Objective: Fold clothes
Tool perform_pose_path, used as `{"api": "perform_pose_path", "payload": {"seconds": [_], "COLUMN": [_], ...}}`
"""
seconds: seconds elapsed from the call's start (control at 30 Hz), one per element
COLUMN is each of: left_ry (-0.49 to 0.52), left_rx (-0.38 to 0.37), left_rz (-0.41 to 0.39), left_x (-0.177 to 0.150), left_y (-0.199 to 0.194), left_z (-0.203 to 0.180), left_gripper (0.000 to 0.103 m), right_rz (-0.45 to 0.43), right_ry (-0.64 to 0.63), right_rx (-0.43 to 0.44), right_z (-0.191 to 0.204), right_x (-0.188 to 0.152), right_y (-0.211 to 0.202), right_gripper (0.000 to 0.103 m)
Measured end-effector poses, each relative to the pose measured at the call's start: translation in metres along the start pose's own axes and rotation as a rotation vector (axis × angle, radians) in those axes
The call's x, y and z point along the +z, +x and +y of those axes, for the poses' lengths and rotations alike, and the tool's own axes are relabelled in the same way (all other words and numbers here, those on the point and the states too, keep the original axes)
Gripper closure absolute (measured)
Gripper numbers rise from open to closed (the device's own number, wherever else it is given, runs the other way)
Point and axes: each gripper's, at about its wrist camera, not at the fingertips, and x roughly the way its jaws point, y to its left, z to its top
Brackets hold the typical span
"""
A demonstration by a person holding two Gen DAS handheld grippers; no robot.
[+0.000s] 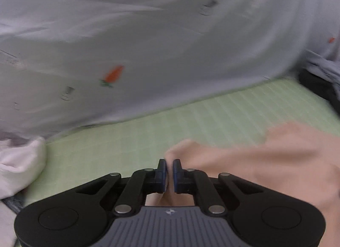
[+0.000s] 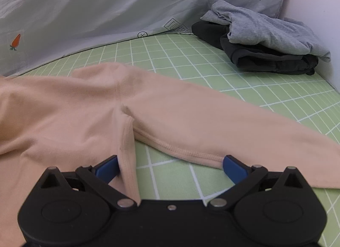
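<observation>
Right now my left gripper (image 1: 169, 167) is pinched shut on a fold of the peach shirt (image 2: 63, 107); my right gripper (image 2: 170, 167) stands spread, with the shirt's side seam and sleeve (image 2: 212, 119) between its pads; that sleeve runs from frame centre to lower right, nearer my right hand; green grid mat (image 2: 244, 81) beneath, pale bedding (image 2: 106, 13) behind, folded clothes (image 2: 265, 41) upper right.

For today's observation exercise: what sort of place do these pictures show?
Probably a bedroom, on a bed: a green checked sheet, a carrot-print quilt bunched behind, and folded clothes stacked by the wall.
</observation>
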Motion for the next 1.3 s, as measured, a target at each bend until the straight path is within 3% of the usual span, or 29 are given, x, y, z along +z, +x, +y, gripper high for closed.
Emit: {"api": "perform_pose_path", "payload": {"seconds": [0.17, 0.37, 0.5, 0.6, 0.73, 0.83, 0.93, 1.03, 1.13, 1.2, 1.3], "left_ry": [-0.067, -0.122, -0.148, -0.172, -0.181, -0.165, -0.173, -0.217, -0.248, -0.262, -0.22], "left_rx": [-0.017, -0.029, -0.034, -0.046, -0.069, -0.076, -0.076, -0.077, -0.085, -0.087, -0.078], "left_rz": [0.074, 0.124, 0.15, 0.163, 0.187, 0.213, 0.226, 0.236, 0.221, 0.204, 0.165], "left_x": [-0.013, -0.03, -0.033, -0.033, -0.034, -0.033, -0.033, -0.035, -0.034, -0.032, -0.021], "left_y": [0.018, 0.025, 0.034, 0.043, 0.059, 0.07, 0.078, 0.086, 0.092, 0.096, 0.106], "left_z": [0.008, 0.009, 0.014, 0.018, 0.02, 0.019, 0.017, 0.019, 0.023, 0.026, 0.029], "left_gripper": [0.095, 0.094, 0.094, 0.094, 0.094, 0.094, 0.094, 0.094, 0.094, 0.094, 0.095], "right_rz": [0.054, -0.047, -0.035, -0.012, 0.014, 0.039, 0.049, 0.036, 0.014, 0.001, -0.01], "right_ry": [-0.038, -0.094, -0.16, -0.206, -0.265, -0.274, -0.282, -0.317, -0.324, -0.323, -0.256], "right_rx": [0.001, 0.07, 0.134, 0.202, 0.297, 0.344, 0.401, 0.413, 0.414, 0.414, 0.41], "right_z": [0.003, 0.011, 0.014, 0.025, 0.043, 0.046, 0.043, 0.043, 0.046, 0.047, 0.04], "right_x": [0.013, 0.057, 0.094, 0.114, 0.137, 0.146, 0.146, 0.142, 0.138, 0.135, 0.138], "right_y": [0.001, -0.004, 0.032, 0.065, 0.105, 0.126, 0.133, 0.131, 0.129, 0.126, 0.133], "right_gripper": [0.0, 0.0, 0.002, 0.017, 0.017, 0.018, 0.025, 0.04, 0.062, 0.092, 0.094]}}
